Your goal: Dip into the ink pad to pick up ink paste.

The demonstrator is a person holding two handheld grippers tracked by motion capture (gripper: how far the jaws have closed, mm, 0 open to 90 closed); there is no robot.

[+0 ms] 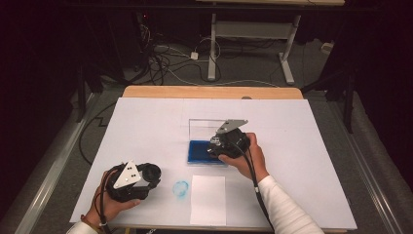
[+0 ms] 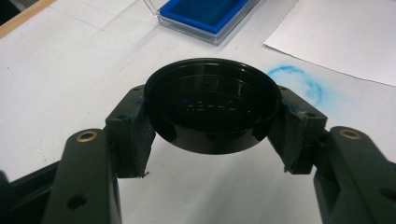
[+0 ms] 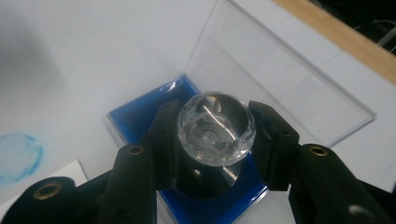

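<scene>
Right, my right gripper [image 3: 215, 140] has its jaws clamped on a stamp with a clear faceted knob [image 3: 216, 134], hanging just over the blue ink pad [image 3: 140, 116] in its open clear case [image 3: 280, 79]. My left gripper [image 2: 212, 135] has its jaws closed on a round black cap [image 2: 212, 105], held near the bench's front left (probably the stamp's own cover).

What can go wrong? The knob is smooth and rounded, so if I press down off-centre it could twist or squirt out of the jaws. Come down tilted and only one edge of the stamp face takes ink. The case is light and nothing is pinning it; a sideways shove could skate it across the sheet, or the pad could cling to the stamp and lift with it. The upright lid stands just behind my jaws, so drifting back would knock it. A wet face swung low would smear the white paper sheet [image 1: 208, 200] lying near the front edge.

There's already a smudgy blue ring [image 1: 180, 188] on the bench cover, just left of that paper. The bench [image 1: 146, 122] wears a big white sheet, wood edge [image 1: 209, 91] showing at the far side. Beyond it the room is dark: grey carpet, a tangle of cables [image 1: 165, 56], the white legs of another desk [image 1: 253, 34].
</scene>
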